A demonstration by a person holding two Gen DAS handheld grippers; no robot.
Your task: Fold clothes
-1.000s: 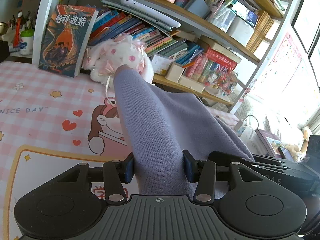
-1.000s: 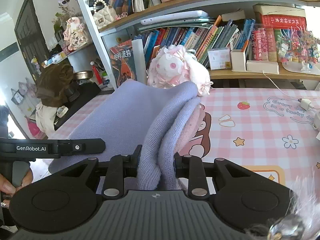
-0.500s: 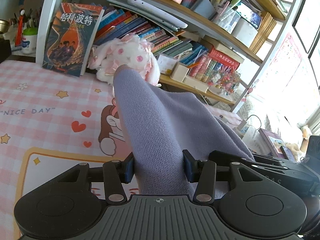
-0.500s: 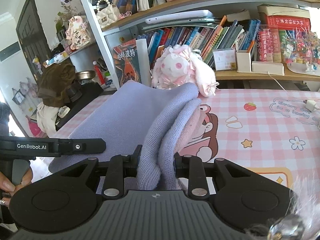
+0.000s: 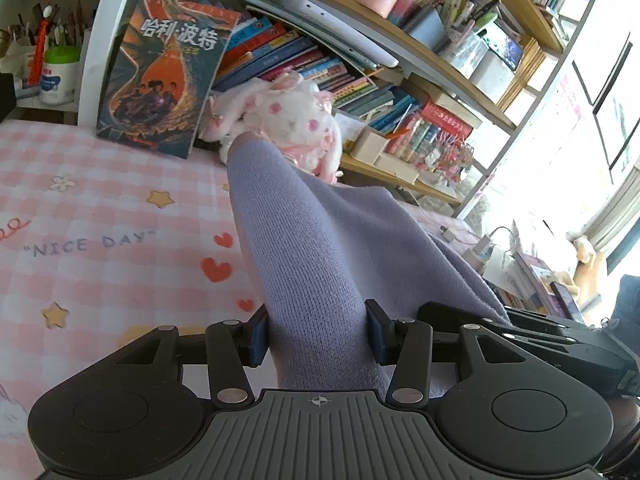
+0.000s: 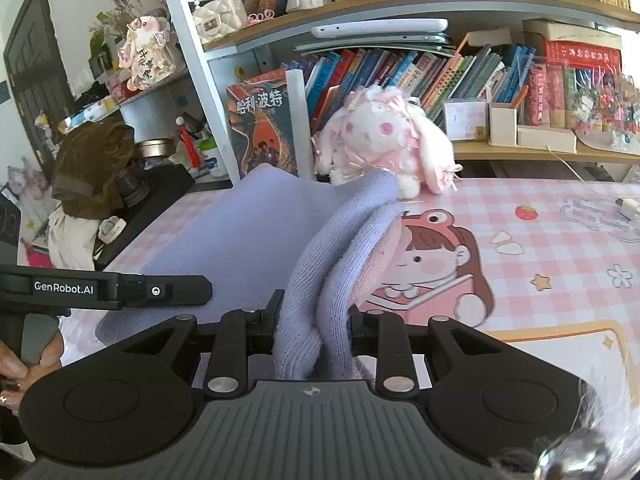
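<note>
Above the pink checked desk [image 5: 100, 264] I have both tongs, left [image 5: 316, 334] and right [image 6: 314, 326], clamped on the lavender knit garment [image 5: 320, 248], stretched between them, plush bunny [image 6: 384, 140] behind.

Ahead of my left tongs [image 5: 316, 340] the lilac knit [image 5: 312, 248] they clamp rises and blocks the way forward; past it sits the plush [image 5: 296, 120], touching the knit's far end, with the book [image 5: 164, 72] leaning just left of it. Left of these tongs the pink mat [image 5: 100, 240] lies bare. My right tongs [image 6: 314, 334] have bare mat [image 6: 552, 248] to their right and ahead, up to the shelf [image 6: 540, 156]. To their left the knit [image 6: 240, 232] spreads and the other tongs' arm [image 6: 120, 290] crosses.
</note>
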